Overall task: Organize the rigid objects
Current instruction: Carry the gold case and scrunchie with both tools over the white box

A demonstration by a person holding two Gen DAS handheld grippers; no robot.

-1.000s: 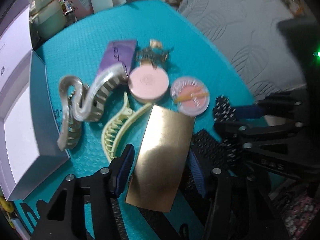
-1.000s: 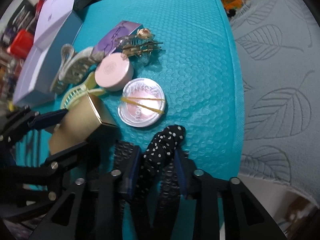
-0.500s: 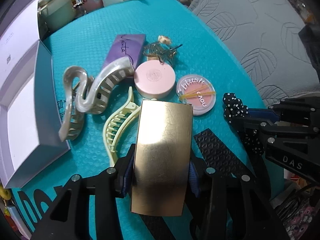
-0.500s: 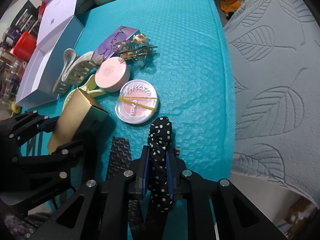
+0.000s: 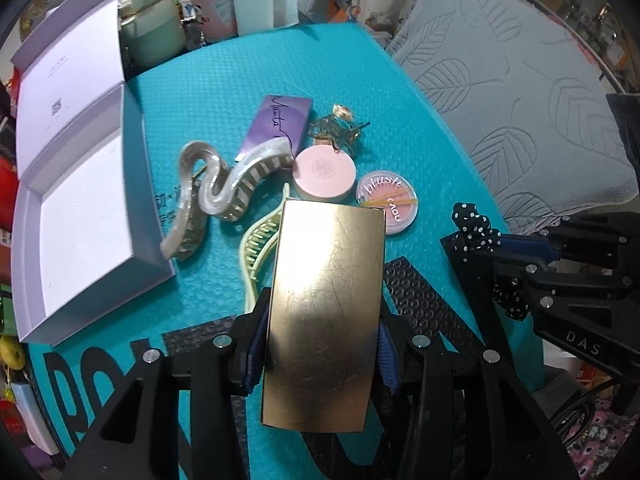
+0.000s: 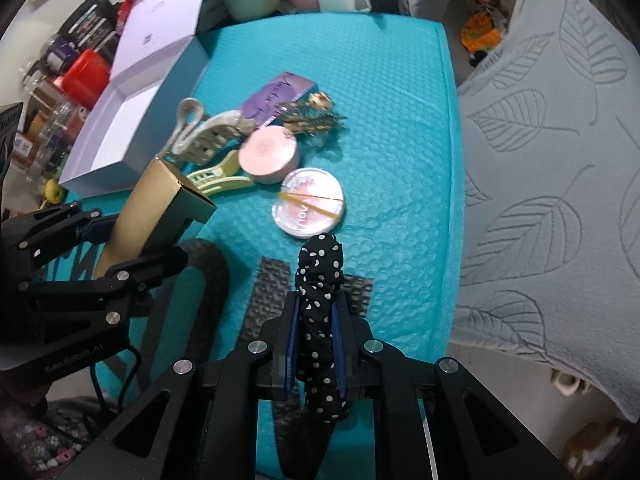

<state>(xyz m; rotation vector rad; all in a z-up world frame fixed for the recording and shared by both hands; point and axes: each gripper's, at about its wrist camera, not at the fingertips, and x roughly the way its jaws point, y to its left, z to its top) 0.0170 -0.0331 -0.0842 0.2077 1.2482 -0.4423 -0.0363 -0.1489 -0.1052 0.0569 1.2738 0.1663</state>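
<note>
A teal bubble-textured mat (image 5: 224,80) is spread over the work surface, with black lettering printed on its near part. To its right a grey leaf-embossed cover (image 5: 520,92) is seen, and clutter (a pale green jug (image 5: 150,28), a pink carton (image 5: 210,0)) is stacked along the far edge.

At the left of the mat a white open box (image 5: 80,216) is set with its hinged lid (image 5: 68,76) raised; the inside is seen as bare white in both views.

Near the middle of the mat the loose items are grouped. A large pearl claw clip (image 5: 224,188) is laid partly over a purple box (image 5: 280,124). Just right of these, a pink round compact (image 5: 324,168) is found, with a gold hair clip (image 5: 336,128) on its far side and a clear blush pot (image 5: 388,200) banded with yellow elastic to its right. A pale green claw clip (image 5: 256,248) is lying on the near side of the compact, partly hidden behind the gold box.

The left gripper (image 5: 322,344) is pressed against both long sides of a gold box (image 5: 326,304), which is held off the mat and tilted away from the camera (its far end is seen raised in the right wrist view). The right gripper (image 6: 316,344) is pinched tight on a black polka-dot scrunchie (image 6: 320,272), whose far end is pointing toward the blush pot.
</note>
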